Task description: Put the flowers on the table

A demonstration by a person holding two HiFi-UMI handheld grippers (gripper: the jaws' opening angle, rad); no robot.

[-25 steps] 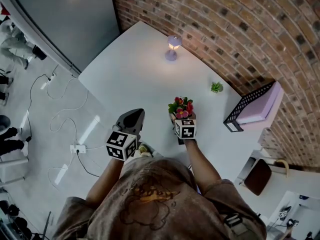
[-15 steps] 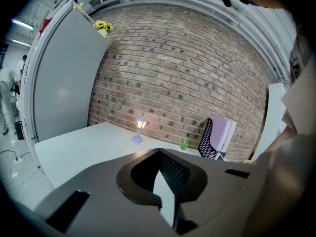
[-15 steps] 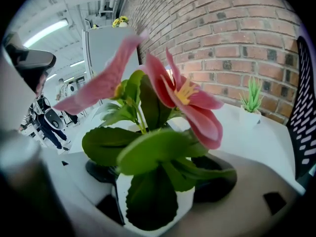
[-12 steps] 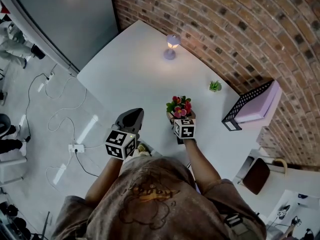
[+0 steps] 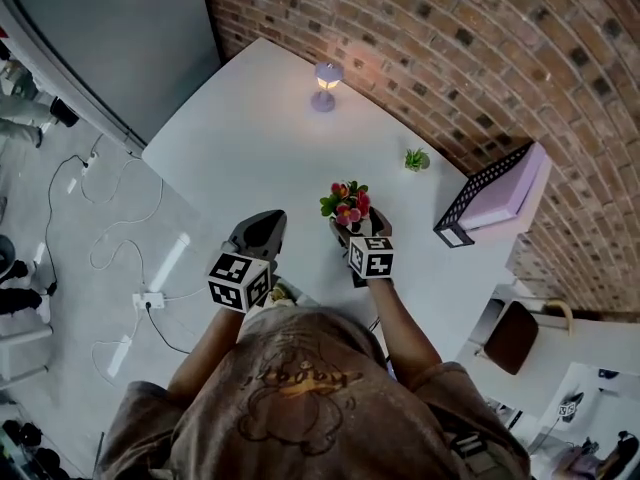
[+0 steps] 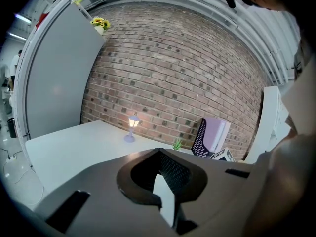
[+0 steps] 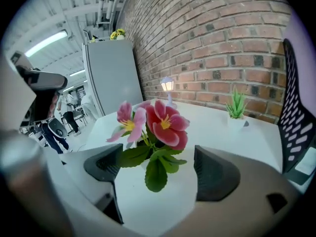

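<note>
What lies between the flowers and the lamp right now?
Nothing: bare tabletop runs from the flowers to the lamp, as the head view shows.

Smooth matt white table (image 5: 250,148), rough brick wall (image 5: 480,58).

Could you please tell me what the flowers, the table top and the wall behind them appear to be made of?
The flowers look artificial, perhaps fabric or plastic: flat, evenly coloured petals and leaves. The table seems smooth matt white laminate or painted board; it shows only soft glow from the lamp. The wall is rough red brick with pale mortar joints.
</note>
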